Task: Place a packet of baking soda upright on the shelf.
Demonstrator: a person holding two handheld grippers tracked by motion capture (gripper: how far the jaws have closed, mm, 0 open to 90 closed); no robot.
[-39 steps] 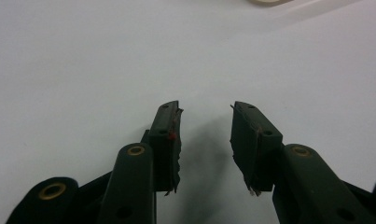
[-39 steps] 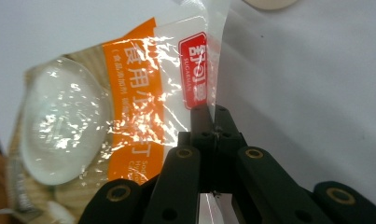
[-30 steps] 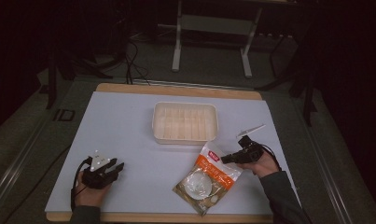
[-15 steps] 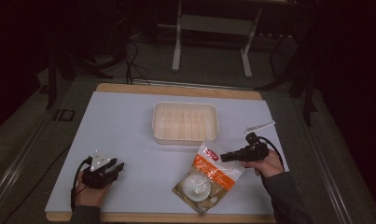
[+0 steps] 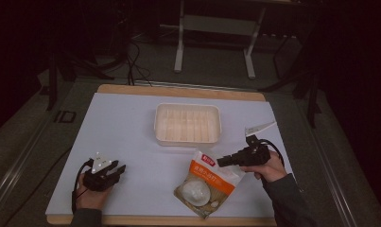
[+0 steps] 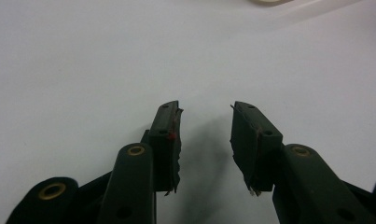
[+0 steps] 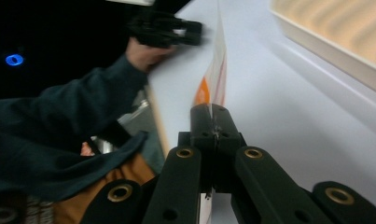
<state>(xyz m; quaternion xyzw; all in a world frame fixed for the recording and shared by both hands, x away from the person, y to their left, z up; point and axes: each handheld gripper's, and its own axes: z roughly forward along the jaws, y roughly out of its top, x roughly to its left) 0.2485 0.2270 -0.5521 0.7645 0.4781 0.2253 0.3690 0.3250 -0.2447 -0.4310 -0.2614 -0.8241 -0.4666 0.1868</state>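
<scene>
Since a second ago your right gripper (image 5: 220, 162) has risen a little with the top edge of the snack bag (image 5: 208, 183), and the bag has tipped up with it, while your left hand has stayed where it was. You now hold the orange and white bag by its upper right edge: in the right gripper view the jaws stand fully closed on the thin film of the bag (image 7: 212, 84), which runs edge-on straight away from the pads. The bottom of the bag appears to rest on the white table cover (image 5: 126, 127) near the front edge, just in front of the cream plastic tray (image 5: 188, 124), touching neither the tray nor your other hand. Your left gripper (image 5: 113, 171) sits low at the front left corner, well apart from the bag; its jaws are partly open with only bare table (image 6: 129, 56) between the pads (image 6: 169, 140). As for progress, the grasp is done and the lift has barely begun; the tray looks empty, so if the bag is meant to go into it, the whole carry and the placing are left. You would need to clear the near wall of the tray before setting the bag down, and the floppy film may swing or fold as it comes off the table.
</scene>
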